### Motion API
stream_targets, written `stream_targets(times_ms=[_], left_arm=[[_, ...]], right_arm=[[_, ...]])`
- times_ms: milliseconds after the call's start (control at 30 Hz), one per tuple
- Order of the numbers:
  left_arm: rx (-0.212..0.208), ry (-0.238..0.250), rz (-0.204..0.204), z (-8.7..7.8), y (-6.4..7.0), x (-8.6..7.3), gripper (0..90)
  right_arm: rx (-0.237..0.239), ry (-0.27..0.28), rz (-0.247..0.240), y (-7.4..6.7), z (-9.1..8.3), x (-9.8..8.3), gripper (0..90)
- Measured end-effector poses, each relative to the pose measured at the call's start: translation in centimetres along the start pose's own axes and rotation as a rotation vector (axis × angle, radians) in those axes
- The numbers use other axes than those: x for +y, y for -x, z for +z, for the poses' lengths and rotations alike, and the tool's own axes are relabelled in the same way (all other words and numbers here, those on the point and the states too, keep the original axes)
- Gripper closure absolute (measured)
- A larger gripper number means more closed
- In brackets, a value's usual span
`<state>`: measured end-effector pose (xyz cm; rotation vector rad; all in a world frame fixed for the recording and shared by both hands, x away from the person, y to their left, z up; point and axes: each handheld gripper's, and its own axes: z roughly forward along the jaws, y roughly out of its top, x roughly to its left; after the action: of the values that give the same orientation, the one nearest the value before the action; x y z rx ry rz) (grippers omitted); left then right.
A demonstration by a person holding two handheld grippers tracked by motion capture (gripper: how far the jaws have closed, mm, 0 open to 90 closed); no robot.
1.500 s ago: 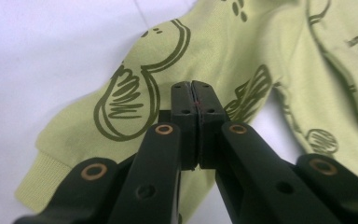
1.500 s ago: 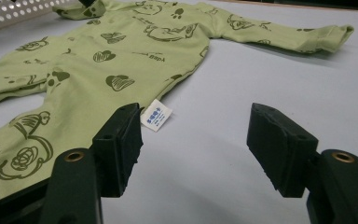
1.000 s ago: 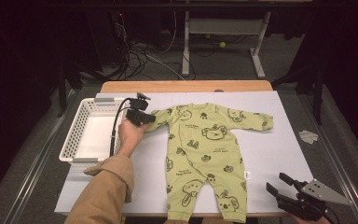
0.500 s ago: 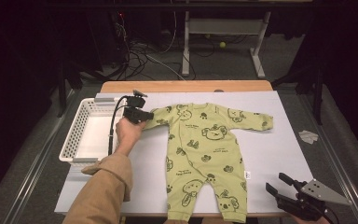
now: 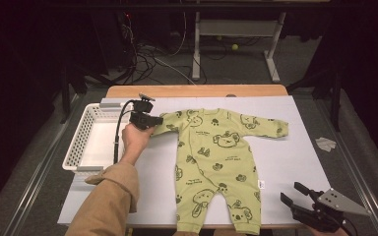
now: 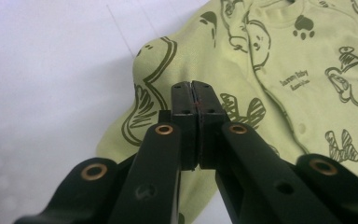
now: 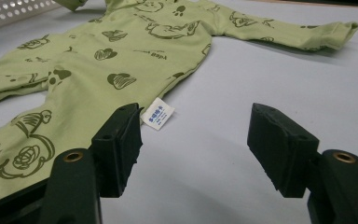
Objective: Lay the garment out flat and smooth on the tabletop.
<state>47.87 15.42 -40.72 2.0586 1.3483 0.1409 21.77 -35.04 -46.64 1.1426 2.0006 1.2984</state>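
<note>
Left gripper (image 6: 196, 105): jaws are pressed together with no gap seen; cloth between them cannot be made out, so a hold on the sleeve is not confirmed.
Left sleeve (image 6: 168, 93): lies bunched just under the jaw tips, beside the white basket (image 5: 86, 142).
Right gripper (image 7: 193, 140): jaws are held wide apart, empty, low over the table (image 5: 295, 157) near the care label (image 7: 157, 113).
Romper (image 5: 216, 162): is spread flat, front up, mid-table.
Step judged: sleeve handling; the cuff edge should be pinched cleanly and moved slowly so the body is not dragged.
</note>
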Motion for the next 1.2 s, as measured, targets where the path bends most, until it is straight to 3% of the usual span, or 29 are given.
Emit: stream_targets(times_ms=[467,1200], left_arm=[[-0.048,0.016,0.034,-0.6,1.0,0.5,85.2],[-0.085,0.028,0.069,-1.4,1.8,0.6,85.2]], right_arm=[[-0.005,-0.003,0.009,0.0,0.0,0.0,35.7],[-0.002,-0.003,-0.001,-0.1,0.1,0.1,35.7]])
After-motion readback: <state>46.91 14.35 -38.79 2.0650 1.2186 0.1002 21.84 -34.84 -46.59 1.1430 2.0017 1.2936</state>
